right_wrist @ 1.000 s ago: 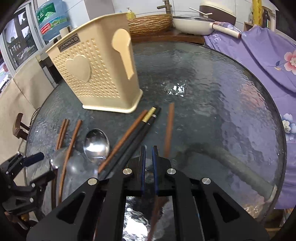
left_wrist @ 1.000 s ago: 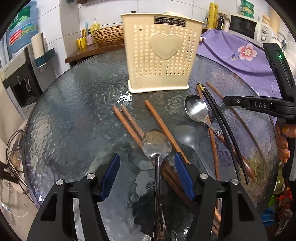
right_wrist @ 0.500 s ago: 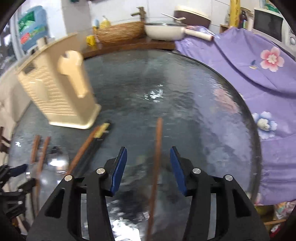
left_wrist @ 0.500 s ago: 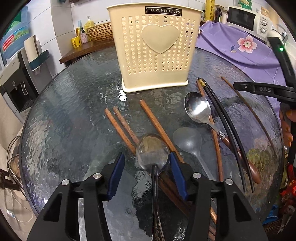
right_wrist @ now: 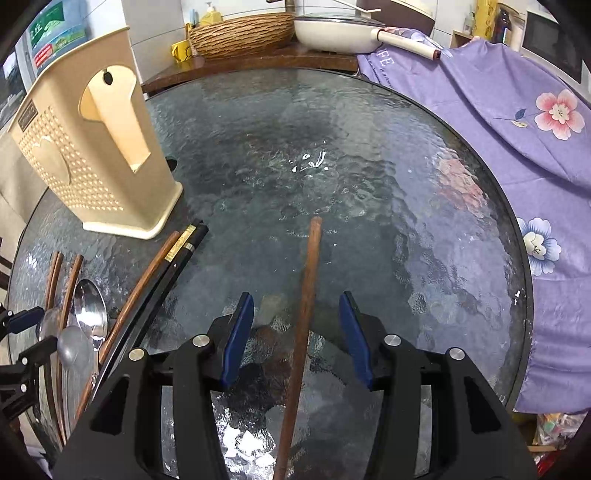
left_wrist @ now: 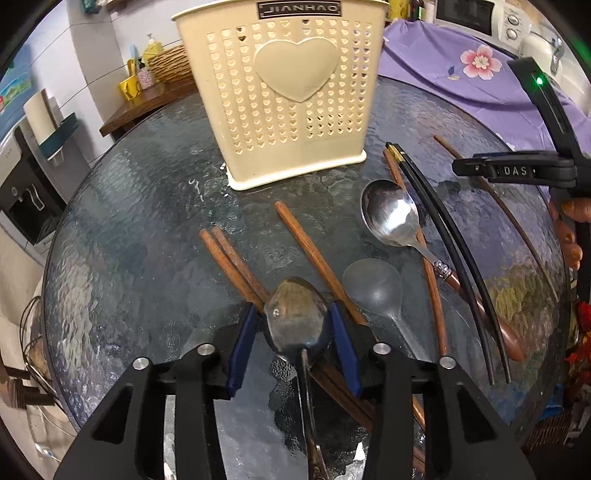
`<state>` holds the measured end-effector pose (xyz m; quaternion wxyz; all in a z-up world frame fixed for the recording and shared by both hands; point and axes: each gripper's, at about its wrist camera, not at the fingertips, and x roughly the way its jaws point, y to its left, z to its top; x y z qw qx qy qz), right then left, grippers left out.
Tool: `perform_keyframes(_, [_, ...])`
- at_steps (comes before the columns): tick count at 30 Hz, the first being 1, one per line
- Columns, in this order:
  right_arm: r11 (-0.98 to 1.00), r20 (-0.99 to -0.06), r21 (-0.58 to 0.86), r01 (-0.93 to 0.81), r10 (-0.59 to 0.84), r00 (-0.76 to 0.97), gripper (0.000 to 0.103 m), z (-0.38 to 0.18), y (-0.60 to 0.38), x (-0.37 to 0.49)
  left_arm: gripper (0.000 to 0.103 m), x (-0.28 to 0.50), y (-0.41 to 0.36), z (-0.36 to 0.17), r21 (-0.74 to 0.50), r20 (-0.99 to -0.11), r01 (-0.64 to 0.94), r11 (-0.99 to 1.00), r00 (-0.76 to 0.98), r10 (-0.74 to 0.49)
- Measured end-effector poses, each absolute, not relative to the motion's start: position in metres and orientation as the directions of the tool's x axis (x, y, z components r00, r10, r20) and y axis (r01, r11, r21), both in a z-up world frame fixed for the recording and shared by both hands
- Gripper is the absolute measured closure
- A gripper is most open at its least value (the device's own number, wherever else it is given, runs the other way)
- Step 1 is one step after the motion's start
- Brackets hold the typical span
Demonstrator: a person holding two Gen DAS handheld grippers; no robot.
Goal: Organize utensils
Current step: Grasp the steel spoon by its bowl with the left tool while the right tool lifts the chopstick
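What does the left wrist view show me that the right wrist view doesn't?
Only the left wrist view: the left gripper open around the bowl of a steel spoon, and the microwave.
Only the right wrist view: the right gripper open around a lone wooden chopstick, plus the white pan.
Both: the cream utensil holder, black chopsticks, the shiny spoon and the glass table.

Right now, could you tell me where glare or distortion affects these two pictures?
Left wrist view: sharp, fisheye bends the black chopsticks, dull reflections on the spoon between the left gripper fingers. Right wrist view: small white glare patches on the glass table, rim strongly curved.
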<state>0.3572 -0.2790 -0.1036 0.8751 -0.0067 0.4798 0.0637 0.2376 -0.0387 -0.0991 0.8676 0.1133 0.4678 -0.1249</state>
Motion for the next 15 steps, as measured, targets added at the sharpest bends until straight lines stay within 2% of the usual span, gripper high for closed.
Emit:
perform_keyframes(3, [0.993,-0.849,0.019,-0.12,0.079,0.523,0.064,-0.102,-0.278,0.36,0.066,0.239,-0.039,-0.099,0.084,-0.845,0.323,0.943,0.525,-0.105])
perform_keyframes(6, [0.991,-0.856,0.015,-0.13,0.08,0.51,0.076,-0.101,-0.277,0.364,0.066,0.241,-0.038,-0.098,0.085,-0.85,0.326,0.941,0.517,-0.103])
perform_keyframes(8, [0.99,-0.858,0.011,-0.141,0.082,0.506,0.088,-0.099,-0.275,0.366,0.066,0.242,-0.037,-0.097,0.087,-0.849,0.324,0.942,0.519,-0.1])
perform_keyframes(10, [0.989,-0.857,0.008,-0.144,0.081,0.508,0.094,-0.099,-0.274,0.367,0.066,0.243,-0.033,-0.092,0.079,-0.842,0.315,0.946,0.529,-0.105])
perform_keyframes(15, [0.989,-0.853,0.066,-0.132,0.125,0.507,0.095,-0.097,-0.281,0.369,0.066,0.24,-0.023,-0.072,0.055,-0.804,0.299,0.953,0.579,-0.135])
